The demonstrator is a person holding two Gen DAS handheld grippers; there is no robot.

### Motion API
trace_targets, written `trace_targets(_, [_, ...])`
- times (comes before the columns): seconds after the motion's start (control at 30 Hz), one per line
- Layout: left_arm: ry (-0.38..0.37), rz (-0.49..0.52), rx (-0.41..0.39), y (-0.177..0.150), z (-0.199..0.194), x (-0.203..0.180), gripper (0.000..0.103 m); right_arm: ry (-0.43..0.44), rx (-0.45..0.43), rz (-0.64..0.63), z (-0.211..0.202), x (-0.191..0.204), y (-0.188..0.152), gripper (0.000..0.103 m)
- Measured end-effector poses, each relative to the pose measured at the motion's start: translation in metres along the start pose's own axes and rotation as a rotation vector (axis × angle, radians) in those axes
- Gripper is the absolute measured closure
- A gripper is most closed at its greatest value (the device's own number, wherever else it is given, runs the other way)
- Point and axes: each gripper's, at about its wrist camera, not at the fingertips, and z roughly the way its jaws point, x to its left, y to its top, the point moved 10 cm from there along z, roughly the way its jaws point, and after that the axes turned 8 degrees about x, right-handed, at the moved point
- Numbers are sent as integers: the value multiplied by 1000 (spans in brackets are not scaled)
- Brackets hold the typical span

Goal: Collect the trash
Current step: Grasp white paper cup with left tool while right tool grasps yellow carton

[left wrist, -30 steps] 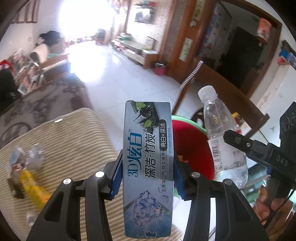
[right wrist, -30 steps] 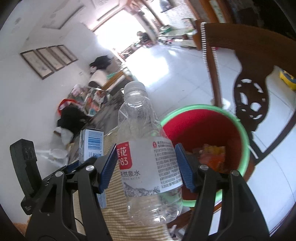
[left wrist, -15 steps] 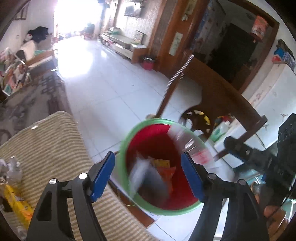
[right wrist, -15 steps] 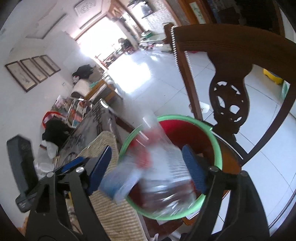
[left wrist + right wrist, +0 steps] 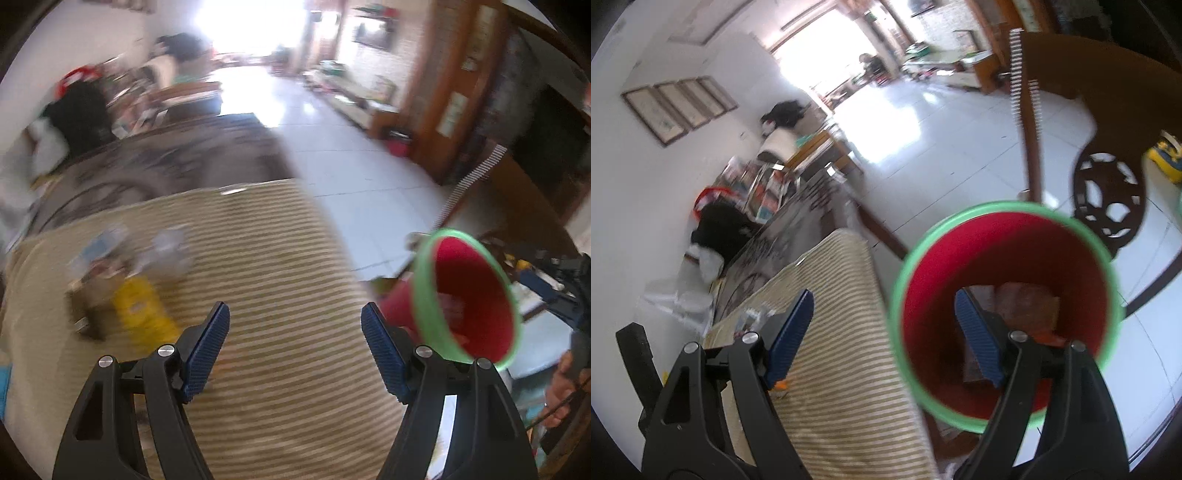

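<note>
At 9 o'clock of the left gripper (image 5: pixel 295 345), on the beige striped cloth-covered table (image 5: pixel 280 258), lies the remaining trash: a yellow crinkly packet (image 5: pixel 142 314) beside pale crumpled wrappers (image 5: pixel 170 251), blurred. Left jaws stand wide, empty. Right gripper (image 5: pixel 882 332) likewise spread, nothing between the pads, its right finger over the red bucket with green rim (image 5: pixel 1004 306) at 2 o'clock. Judgement: packet light, soft, slippery film; pinch across a flat middle fold, not a loose corner. Bucket contents indistinct.
</note>
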Motion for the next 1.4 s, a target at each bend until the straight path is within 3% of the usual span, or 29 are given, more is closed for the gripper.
trace_targets(0.13, [65, -127, 28, -23, -2, 78, 33, 17, 40, -57, 26, 43, -12, 26])
trace_targets(0.27, [107, -186, 96, -59, 1, 142, 33, 26, 79, -87, 54, 87, -28, 26])
trace_targets(0.33, [104, -211, 150, -78, 7, 167, 33, 29, 99, -102, 68, 111, -38, 26])
trace_targets(0.4, [52, -231, 231, -97, 19, 182, 33, 31, 115, -119, 79, 131, -47, 26])
trace_targets(0.57, [-19, -199, 344, -125, 47, 195, 29, 21, 157, -161, 109, 182, -77, 26])
trace_targets(0.63, [-79, -200, 349, -126, 51, 196, 29, 4, 171, -178, 116, 192, -86, 25])
trace_targets(0.77, [-160, -140, 365, -126, 56, 190, 39, -48, 222, -229, 136, 208, -108, 25])
trace_targets(0.87, [-206, -137, 380, -125, 57, 190, 37, -86, 266, -289, 154, 220, -121, 25])
trace_targets(1.1, [-285, -129, 442, -140, 58, 202, 32, -285, 367, -476, 207, 230, -148, 26])
trace_targets(1.13, [-298, -121, 453, -142, 57, 201, 32, -282, 392, -482, 213, 229, -155, 26])
trace_targets(1.17, [-311, -115, 460, -144, 56, 199, 32, -276, 410, -482, 218, 228, -161, 28])
trace_targets(1.23, [-329, -104, 466, -146, 51, 192, 31, -283, 430, -483, 222, 225, -168, 41])
trace_targets(1.27, [-331, -98, 468, -149, 51, 189, 31, -285, 439, -477, 224, 222, -171, 54])
trace_targets(1.3, [-330, -93, 475, -151, 52, 188, 31, -279, 446, -464, 225, 220, -174, 61])
trace_targets(1.4, [-327, -88, 499, -160, 57, 180, 31, -299, 438, -455, 219, 215, -173, 65])
